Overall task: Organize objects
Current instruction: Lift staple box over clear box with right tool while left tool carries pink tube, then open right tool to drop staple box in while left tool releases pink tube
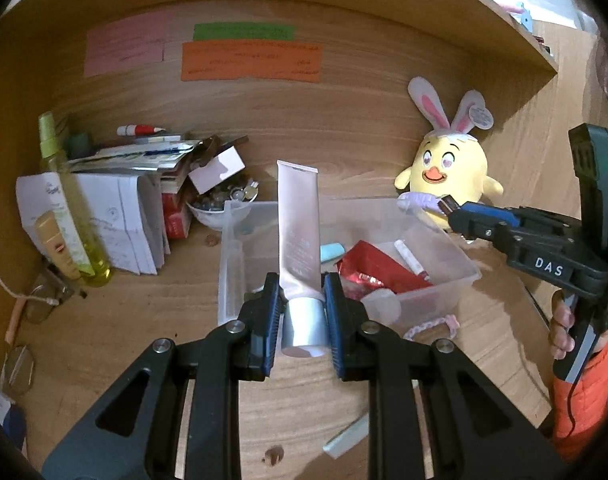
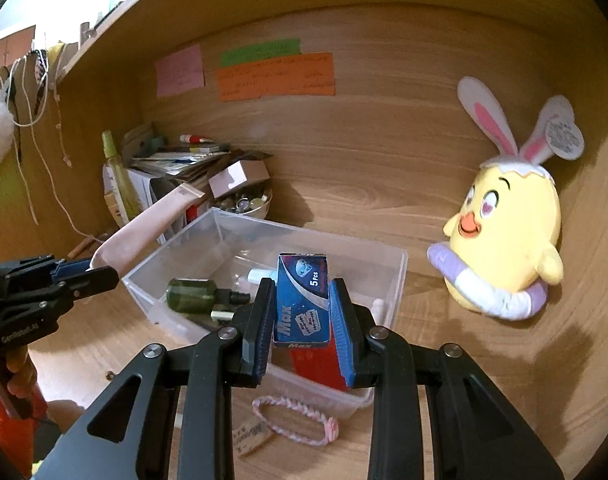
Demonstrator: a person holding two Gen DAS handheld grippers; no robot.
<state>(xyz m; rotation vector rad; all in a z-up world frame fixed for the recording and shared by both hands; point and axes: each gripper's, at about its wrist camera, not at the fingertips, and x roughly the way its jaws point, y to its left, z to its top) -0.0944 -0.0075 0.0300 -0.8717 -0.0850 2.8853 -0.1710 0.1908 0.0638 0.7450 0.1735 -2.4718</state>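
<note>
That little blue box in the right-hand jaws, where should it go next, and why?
Probably lowered a little into the clear plastic bin and let go. The right gripper holds the blue box just above the bin's near side, where a red packet and a green bottle already lie, so it seems to belong with them.

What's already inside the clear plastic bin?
Inside the clear bin: a dark green bottle, a red packet, a white marker and a light blue piece. The held tube and blue box hide the rest.

Black grippers (image 1: pixel 302 320), blue-padded fingers (image 2: pixel 341 332), orange sleeve (image 1: pixel 584 392).
</note>
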